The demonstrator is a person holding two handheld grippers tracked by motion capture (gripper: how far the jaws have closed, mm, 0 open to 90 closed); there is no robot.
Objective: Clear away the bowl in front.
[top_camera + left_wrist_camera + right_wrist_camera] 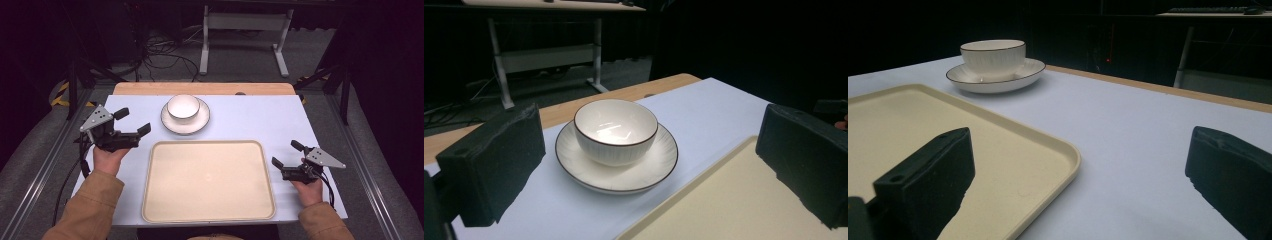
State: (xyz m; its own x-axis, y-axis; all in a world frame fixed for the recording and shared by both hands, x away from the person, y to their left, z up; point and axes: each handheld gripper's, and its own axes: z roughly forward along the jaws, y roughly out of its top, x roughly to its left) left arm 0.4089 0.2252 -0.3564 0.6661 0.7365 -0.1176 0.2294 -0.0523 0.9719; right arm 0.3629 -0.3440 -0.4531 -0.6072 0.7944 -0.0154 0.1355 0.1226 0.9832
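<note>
A tray [208,181] is set on the near middle of the counter [260,117]. Behind it, toward the far edge and slightly left of centre, a plate [185,121] is placed, and a bowl [183,107] is stood upright on the plate. Plate and tray are kept just apart. The left claw [135,121] is held over the counter left of the tray's far corner, with the plate to its right. The right claw [287,154] is held beside the tray's right edge, well apart from the plate. A desk frame [245,30] is seen on the floor behind the counter.
</note>
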